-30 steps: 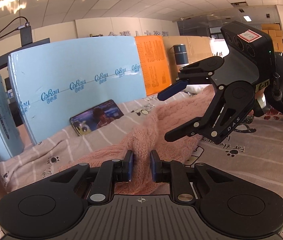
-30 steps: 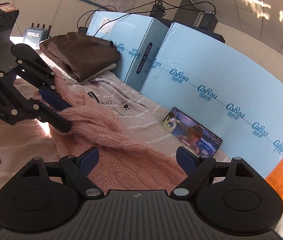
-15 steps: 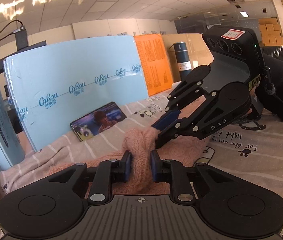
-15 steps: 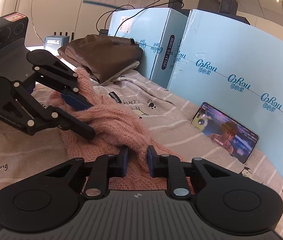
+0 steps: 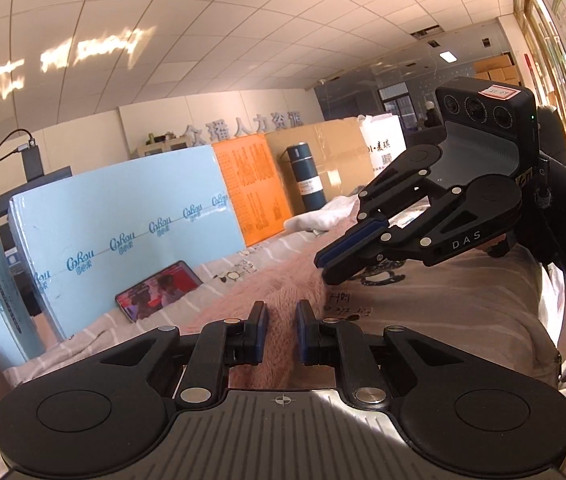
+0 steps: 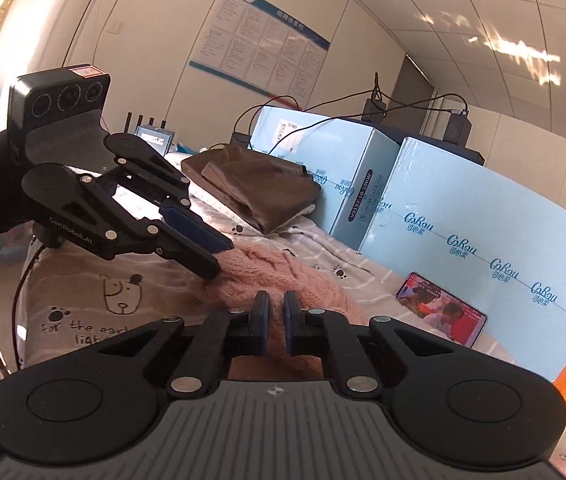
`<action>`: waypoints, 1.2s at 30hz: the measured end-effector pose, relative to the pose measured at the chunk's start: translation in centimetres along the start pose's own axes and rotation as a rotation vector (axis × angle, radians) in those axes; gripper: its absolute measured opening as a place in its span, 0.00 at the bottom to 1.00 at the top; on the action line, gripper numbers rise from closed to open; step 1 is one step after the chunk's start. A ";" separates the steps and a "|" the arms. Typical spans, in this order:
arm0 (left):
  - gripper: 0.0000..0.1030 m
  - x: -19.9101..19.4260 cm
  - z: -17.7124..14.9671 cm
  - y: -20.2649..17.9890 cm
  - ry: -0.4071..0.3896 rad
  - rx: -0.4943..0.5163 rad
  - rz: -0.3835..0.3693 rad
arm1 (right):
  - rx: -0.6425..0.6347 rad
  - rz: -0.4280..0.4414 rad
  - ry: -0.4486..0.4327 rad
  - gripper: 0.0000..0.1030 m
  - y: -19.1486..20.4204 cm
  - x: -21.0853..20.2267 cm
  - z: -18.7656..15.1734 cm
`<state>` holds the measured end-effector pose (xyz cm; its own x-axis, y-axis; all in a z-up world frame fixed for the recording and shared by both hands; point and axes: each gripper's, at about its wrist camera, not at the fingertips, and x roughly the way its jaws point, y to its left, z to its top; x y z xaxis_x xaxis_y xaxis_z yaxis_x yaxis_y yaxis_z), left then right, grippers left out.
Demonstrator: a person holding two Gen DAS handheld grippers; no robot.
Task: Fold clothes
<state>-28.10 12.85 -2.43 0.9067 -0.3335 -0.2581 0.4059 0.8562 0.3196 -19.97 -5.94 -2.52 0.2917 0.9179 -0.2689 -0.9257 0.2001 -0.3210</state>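
A: Where is the pink sweater [image 5: 279, 292]?
B: On the bedsheet [image 5: 463, 300], at six o'clock in both views.
A: The grippers?
B: Left gripper [image 5: 279, 334] and right gripper [image 6: 276, 322] each pinch its knit.

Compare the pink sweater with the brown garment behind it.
The pink sweater is fuzzy knit; the brown garment looks smooth. The pink sweater is pinched by the left tool and right tool; the brown garment lies untouched. Both lie on the printed sheet.
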 end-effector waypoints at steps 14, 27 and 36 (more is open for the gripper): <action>0.91 -3.1 -2.4 2.2 0.003 -0.364 0.232 | 0.524 -0.331 -0.045 0.65 -3.8 -8.1 -5.0; 0.94 -2.0 -4.1 4.6 0.073 -0.584 0.365 | 1.273 -0.780 -0.019 0.69 -16.0 -10.8 -12.0; 0.98 -1.7 -1.8 1.0 0.072 -0.302 0.197 | 1.208 -0.793 0.057 0.14 -16.3 -9.1 -11.7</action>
<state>-29.48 14.96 -3.26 0.9494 -0.1310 -0.2855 0.1622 0.9828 0.0884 -4.69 -21.60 -5.48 0.7974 0.4212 -0.4322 -0.1441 0.8284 0.5413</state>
